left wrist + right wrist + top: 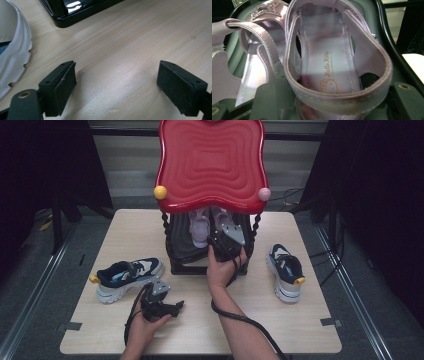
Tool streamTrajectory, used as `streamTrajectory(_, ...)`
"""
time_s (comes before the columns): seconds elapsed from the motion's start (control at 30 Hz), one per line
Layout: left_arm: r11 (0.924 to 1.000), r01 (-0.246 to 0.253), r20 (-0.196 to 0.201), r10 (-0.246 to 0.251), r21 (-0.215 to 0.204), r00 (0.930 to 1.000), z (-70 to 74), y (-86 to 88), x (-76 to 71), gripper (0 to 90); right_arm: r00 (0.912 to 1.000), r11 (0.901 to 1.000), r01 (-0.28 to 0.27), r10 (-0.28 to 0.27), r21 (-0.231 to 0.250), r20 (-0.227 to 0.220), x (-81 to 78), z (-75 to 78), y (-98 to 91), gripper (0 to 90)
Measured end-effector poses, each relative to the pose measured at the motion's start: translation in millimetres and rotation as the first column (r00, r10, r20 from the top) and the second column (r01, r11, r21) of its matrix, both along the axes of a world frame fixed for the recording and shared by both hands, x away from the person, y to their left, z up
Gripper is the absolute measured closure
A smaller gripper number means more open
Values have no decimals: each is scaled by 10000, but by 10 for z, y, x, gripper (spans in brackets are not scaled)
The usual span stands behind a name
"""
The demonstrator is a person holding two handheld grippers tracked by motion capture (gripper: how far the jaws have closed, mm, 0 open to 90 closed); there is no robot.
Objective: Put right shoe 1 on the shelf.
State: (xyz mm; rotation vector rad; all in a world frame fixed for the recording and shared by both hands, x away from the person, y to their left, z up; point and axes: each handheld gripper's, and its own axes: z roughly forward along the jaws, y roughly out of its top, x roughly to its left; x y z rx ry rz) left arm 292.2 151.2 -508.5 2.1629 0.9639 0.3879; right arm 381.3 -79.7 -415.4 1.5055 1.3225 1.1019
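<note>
My right gripper (337,100) clamps the heel strap of the shiny lilac leather sandal (329,62) on the black rack shelf (182,252), left gripper (116,85) spread idle (over bare tabletop), and I fear the soft strap slipping free.

I see pale matt wood grain on the table (140,35), a glossy black plastic rack (75,12), shiny lilac leather-like sandals (332,62), and matt rubbery pads (65,87).
</note>
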Motion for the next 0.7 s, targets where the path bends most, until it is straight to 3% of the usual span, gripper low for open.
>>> streamTrajectory(0.23, 10000, 28, -3, -28, 47, 10000, 2, 3, 1, 152, 9998, 9997, -150, 152, 175, -114, 28, 6, -23, 347)
streamTrajectory(0.37, 10000, 31, 0, -31, 47, 10000, 2, 3, 1, 152, 9989, 9988, -431, 435, 216, -173, 17, 13, -58, 302)
streamTrajectory(0.47, 10000, 27, 0, -27, 45, 10000, 2, 3, 1, 152, 9956, 9946, -896, 909, 533, -238, -13, 1, -99, 215)
streamTrajectory(0.63, 10000, 30, -2, -30, 47, 10000, 2, 3, 1, 152, 9924, 9901, -1189, 1208, 743, -218, -58, -31, -150, 201)
streamTrajectory(0.7, 10000, -2, 3, 2, 3, 10000, 0, 0, 0, 152, 9881, 9867, -1414, 1456, 802, -498, -68, -48, -166, 195)
